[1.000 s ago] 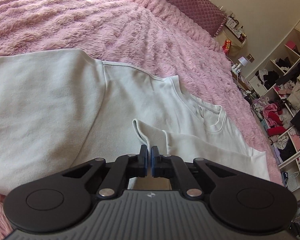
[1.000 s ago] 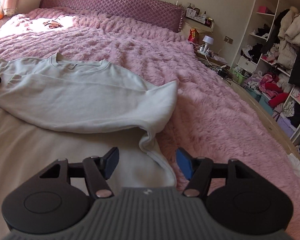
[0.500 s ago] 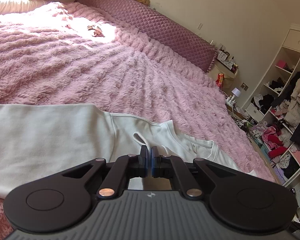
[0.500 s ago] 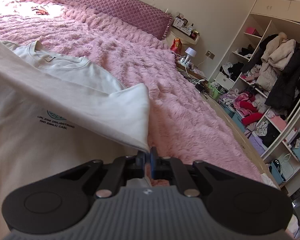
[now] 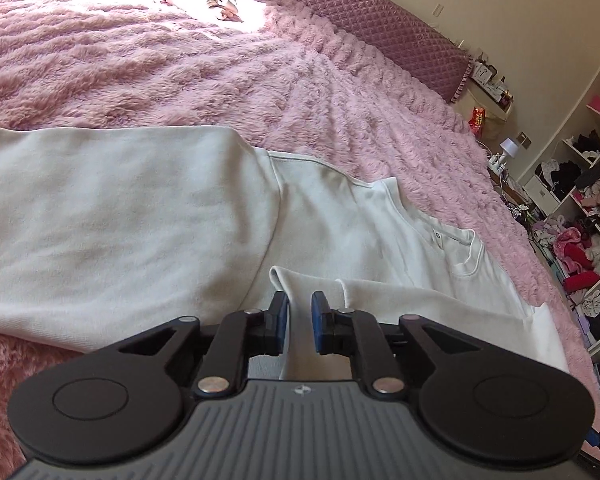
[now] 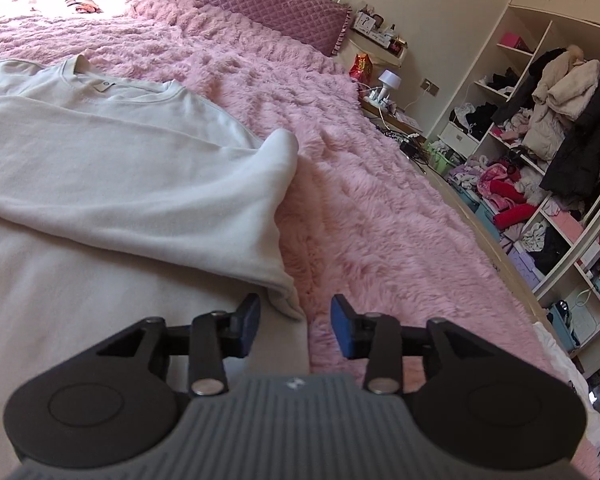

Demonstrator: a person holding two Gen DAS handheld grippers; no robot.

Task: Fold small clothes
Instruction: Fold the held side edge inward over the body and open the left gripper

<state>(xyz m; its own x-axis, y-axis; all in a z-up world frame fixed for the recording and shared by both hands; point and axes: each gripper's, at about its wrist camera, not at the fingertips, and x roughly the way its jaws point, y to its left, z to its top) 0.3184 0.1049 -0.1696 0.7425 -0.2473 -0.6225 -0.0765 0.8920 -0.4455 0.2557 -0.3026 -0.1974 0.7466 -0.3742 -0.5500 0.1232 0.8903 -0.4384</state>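
A white long-sleeved sweatshirt point(image 5: 140, 208) lies flat on the pink fluffy bed, neck opening point(image 5: 466, 256) to the right. It also shows in the right wrist view point(image 6: 112, 168), with a sleeve folded across the body. My left gripper point(image 5: 299, 322) is open just a little, with a fold of white sleeve cloth point(image 5: 300, 284) lying between its blue pads. My right gripper point(image 6: 295, 326) is open wide over the sleeve's cuff point(image 6: 286, 300), which rests on the shirt's edge, not gripped.
The pink fluffy blanket point(image 6: 380, 208) covers the bed all round the shirt. A quilted purple headboard cushion point(image 6: 268, 4) runs along the far side. Open shelves crammed with clothes point(image 6: 540, 140) and a bedside stand with a small lamp point(image 6: 388, 80) are at the right.
Both grippers were shut on the white cloth half a second ago and have now opened. The sleeve that the right gripper held up has dropped onto the shirt. Both cameras tilted down.
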